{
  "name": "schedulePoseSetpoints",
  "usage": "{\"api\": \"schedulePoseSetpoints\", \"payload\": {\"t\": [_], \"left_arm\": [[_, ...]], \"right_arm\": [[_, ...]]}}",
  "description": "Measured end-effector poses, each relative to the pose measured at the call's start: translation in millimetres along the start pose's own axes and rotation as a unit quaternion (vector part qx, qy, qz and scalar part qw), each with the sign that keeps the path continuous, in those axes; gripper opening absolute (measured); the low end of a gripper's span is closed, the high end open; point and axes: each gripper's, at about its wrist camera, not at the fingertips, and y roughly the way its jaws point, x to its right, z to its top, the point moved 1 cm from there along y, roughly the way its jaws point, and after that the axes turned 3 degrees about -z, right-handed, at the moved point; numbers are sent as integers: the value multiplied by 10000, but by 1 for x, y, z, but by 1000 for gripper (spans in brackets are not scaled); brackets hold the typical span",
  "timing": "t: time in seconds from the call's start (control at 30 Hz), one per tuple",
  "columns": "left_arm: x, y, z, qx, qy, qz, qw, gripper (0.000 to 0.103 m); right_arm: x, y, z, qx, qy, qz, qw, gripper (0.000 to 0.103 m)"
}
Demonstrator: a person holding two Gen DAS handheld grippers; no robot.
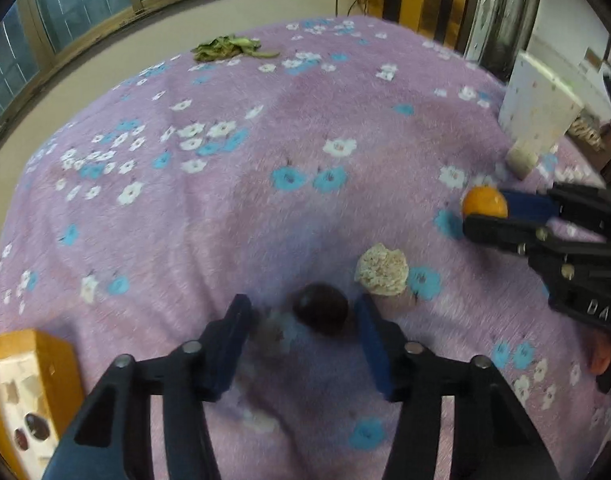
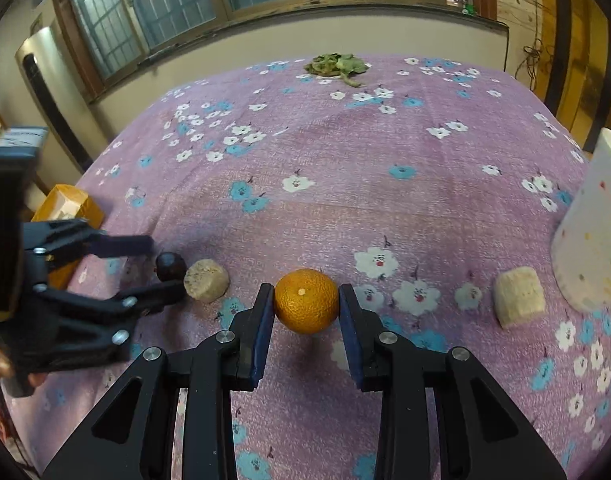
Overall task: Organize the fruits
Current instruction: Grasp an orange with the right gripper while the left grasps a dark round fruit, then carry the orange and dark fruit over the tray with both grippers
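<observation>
An orange [image 2: 306, 300] sits between the pads of my right gripper [image 2: 306, 304], which is shut on it just above the purple flowered cloth [image 2: 345, 160]. It also shows in the left wrist view [image 1: 484, 201], held by the right gripper [image 1: 490, 213]. A dark round fruit [image 1: 320, 307] lies on the cloth between the fingers of my left gripper [image 1: 305, 320], which is open around it without gripping. The dark fruit also shows in the right wrist view [image 2: 170, 265], with the left gripper [image 2: 161, 268] around it.
A pale puffed cake [image 1: 382, 269] lies right of the dark fruit, and a second one [image 2: 519, 297] lies near a white spotted box [image 2: 593, 248]. An orange box [image 1: 29, 392] stands at the left. Green leaves [image 2: 336, 65] lie at the far edge.
</observation>
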Motion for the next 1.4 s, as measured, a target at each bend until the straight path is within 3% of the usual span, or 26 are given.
{"api": "schedulePoseSetpoints", "payload": {"t": [0.07, 0.1, 0.47, 0.83, 1.4], "left_arm": [[-1, -1, 1, 87, -3, -94, 9999, 28], [-2, -2, 0, 122, 3, -154, 9998, 26], [-17, -46, -38, 466, -704, -294, 9960, 26], [-29, -115, -92, 969, -1309, 44, 9866, 26], [-88, -174, -150, 1316, -1674, 346, 9765, 26]], "right_arm": [[0, -2, -1, 9, 51, 0, 10000, 31], [-1, -4, -1, 19, 58, -10, 10000, 31], [-30, -43, -20, 271, -174, -260, 9991, 31], [-71, -58, -63, 66, -63, -201, 9998, 31], [-195, -48, -60, 62, -745, 300, 9967, 31]]}}
